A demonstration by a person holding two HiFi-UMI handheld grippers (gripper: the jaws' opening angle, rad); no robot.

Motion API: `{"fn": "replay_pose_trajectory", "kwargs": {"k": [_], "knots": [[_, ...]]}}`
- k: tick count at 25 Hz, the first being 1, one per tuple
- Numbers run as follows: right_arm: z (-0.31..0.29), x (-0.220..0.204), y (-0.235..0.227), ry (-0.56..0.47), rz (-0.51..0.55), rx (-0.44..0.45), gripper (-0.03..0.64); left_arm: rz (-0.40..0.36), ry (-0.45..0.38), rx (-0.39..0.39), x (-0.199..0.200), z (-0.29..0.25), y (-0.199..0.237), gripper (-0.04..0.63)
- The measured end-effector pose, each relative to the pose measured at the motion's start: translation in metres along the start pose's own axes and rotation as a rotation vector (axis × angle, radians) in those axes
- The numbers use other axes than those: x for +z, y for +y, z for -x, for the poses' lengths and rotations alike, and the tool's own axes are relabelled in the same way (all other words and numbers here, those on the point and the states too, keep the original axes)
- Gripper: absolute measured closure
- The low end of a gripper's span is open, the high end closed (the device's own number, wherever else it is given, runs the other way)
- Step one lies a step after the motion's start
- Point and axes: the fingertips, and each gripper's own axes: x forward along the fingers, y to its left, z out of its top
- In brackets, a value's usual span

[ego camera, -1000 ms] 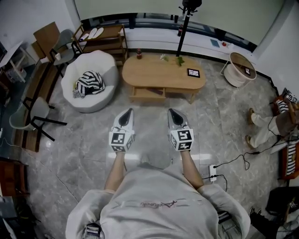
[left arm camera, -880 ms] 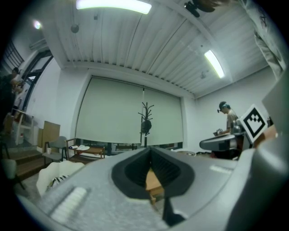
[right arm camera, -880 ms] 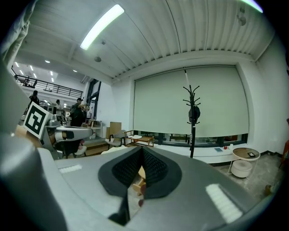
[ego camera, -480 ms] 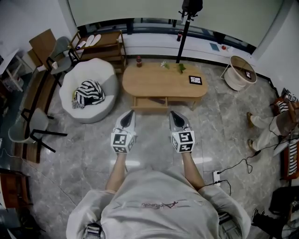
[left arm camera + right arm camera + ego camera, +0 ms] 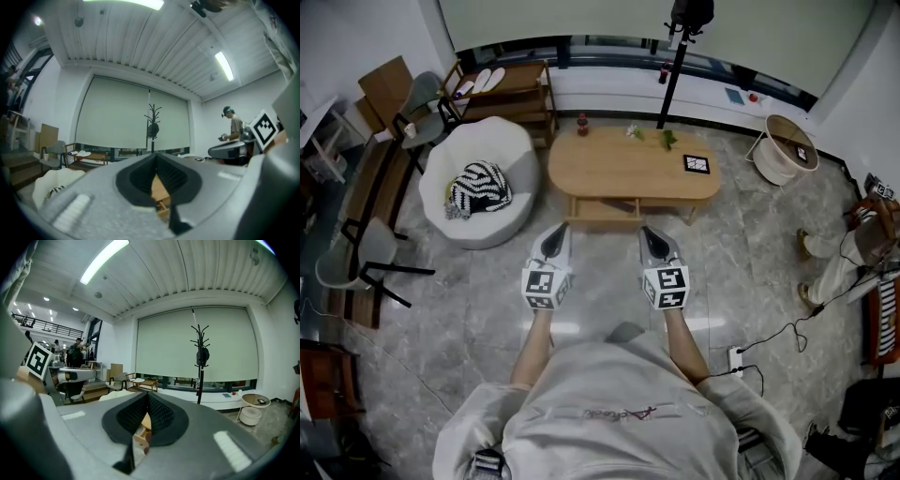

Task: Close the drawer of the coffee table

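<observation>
Pale wood all through, the coffee table stands ahead of you on the grey stone floor. Its drawer juts out from under the near edge of the top, a little left of the table's middle.

Left of the table sits a white beanbag seat with a striped cushion on it, well apart from the drawer. Your left gripper hovers near the table's near side, level with the drawer's left end. Its jaws are drawn together on nothing.

The drawer is probably light and stiff, and it slides rather than lifts, so you need no grip. Press flat on the middle of its front panel, because a shove at one corner could skew it and jam it.

Your right gripper is pinched together too, with nothing between the jaws. It hangs near the table's near side, just right of the drawer.

A marker card lies on the table's right end, and a round side stand sits right of the table. You have bare floor between the grippers and the drawer front, with nothing in the way.
</observation>
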Motion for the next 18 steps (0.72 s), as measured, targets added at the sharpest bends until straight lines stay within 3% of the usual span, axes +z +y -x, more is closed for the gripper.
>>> {"fn": "replay_pose_trajectory", "kwargs": {"k": [18], "knots": [[-0.017,-0.011,-0.017,0.019,0.005,0.006,0.614,0.001,0.035,-0.032,-0.020,-0.031,-0.006,0.594]]}}
